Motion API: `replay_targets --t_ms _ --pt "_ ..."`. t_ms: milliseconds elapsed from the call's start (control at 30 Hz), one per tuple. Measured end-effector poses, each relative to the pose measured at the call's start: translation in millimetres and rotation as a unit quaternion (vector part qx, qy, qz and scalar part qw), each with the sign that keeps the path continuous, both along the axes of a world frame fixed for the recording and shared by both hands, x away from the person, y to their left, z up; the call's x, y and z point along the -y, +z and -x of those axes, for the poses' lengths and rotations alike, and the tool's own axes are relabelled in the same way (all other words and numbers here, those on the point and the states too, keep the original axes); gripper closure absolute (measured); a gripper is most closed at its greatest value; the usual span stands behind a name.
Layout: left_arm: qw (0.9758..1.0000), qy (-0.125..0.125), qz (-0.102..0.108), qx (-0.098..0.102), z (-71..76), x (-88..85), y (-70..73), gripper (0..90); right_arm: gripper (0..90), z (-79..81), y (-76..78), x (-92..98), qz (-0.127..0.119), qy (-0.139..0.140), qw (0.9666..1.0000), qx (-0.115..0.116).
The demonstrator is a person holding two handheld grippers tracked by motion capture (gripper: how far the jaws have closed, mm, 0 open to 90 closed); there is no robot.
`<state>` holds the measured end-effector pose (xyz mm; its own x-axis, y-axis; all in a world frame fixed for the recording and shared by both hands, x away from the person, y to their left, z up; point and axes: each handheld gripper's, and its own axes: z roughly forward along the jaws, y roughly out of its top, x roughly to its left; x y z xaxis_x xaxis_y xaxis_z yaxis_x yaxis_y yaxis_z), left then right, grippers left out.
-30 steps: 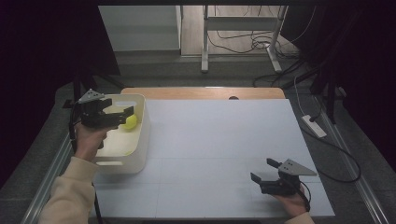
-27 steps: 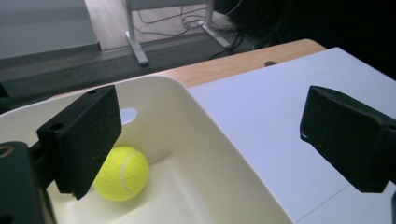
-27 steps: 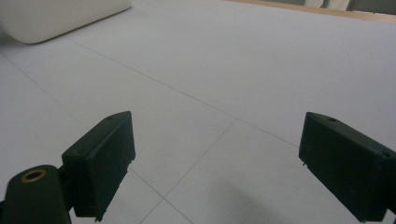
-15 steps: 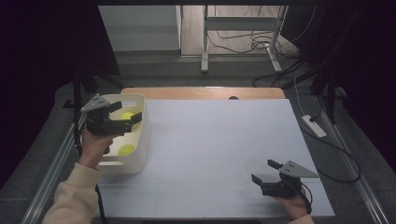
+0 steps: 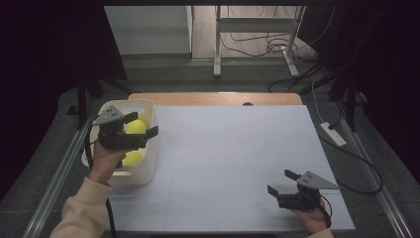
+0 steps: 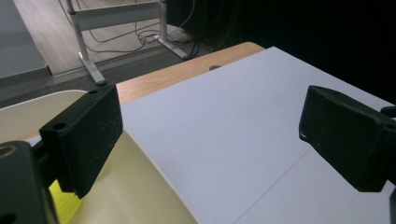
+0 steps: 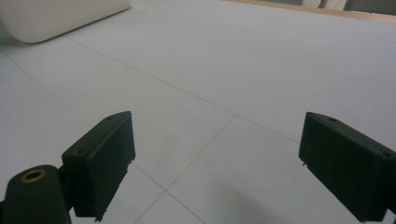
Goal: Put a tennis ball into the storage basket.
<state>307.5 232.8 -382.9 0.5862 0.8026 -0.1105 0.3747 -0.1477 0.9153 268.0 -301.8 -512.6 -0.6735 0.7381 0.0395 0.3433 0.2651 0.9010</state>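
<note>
A white bin (image 5: pixel 148 166) stands at the table's left edge with two yellow-green balls in it, one (image 5: pixel 137 126) toward the far end and one (image 5: pixel 132 159) nearer. My left gripper (image 5: pixel 144 124) hovers over the bin, pointing right, its jaws open and empty. In the left gripper view the left gripper (image 6: pixel 210 121) spans the bin's rim (image 6: pixel 154 172) and the white table, and a yellow patch (image 6: pixel 63 201) shows low on the left. My right gripper (image 5: pixel 280 181) rests near the front right corner, open and empty. The right gripper (image 7: pixel 215 135) looks across bare table toward the bin (image 7: pixel 56 18).
A white sheet (image 5: pixel 233 158) covers the table, with a wooden strip (image 5: pixel 213 98) along the far edge. A power strip (image 5: pixel 333 134) and cables lie off the right side. A metal desk frame (image 5: pixel 218 44) stands beyond the table.
The left hand has shifted a little toward the near side over the bin, and a second ball now shows below it. The right gripper has stayed put.
</note>
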Motion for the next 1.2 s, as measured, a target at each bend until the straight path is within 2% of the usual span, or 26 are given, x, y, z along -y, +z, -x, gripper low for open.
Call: replay_targets --t_ms 367,733,1200 --pt "0.9994 -0.034 0.007 0.001 13.5 17.2 -0.9 7.0 10.5 -0.6 0.0 -1.4 0.002 0.003 1.0000 -0.001" --pt "0.9979 -0.065 0.003 -0.001 23.8 36.4 -6.8 7.0 10.5 0.0 0.3 -1.3 0.002 0.004 1.0000 0.000" --pt "0.9932 -0.116 0.000 -0.002 41.6 62.8 -16.7 7.5 10.5 0.5 0.4 -0.9 -0.001 0.005 1.0000 0.001"
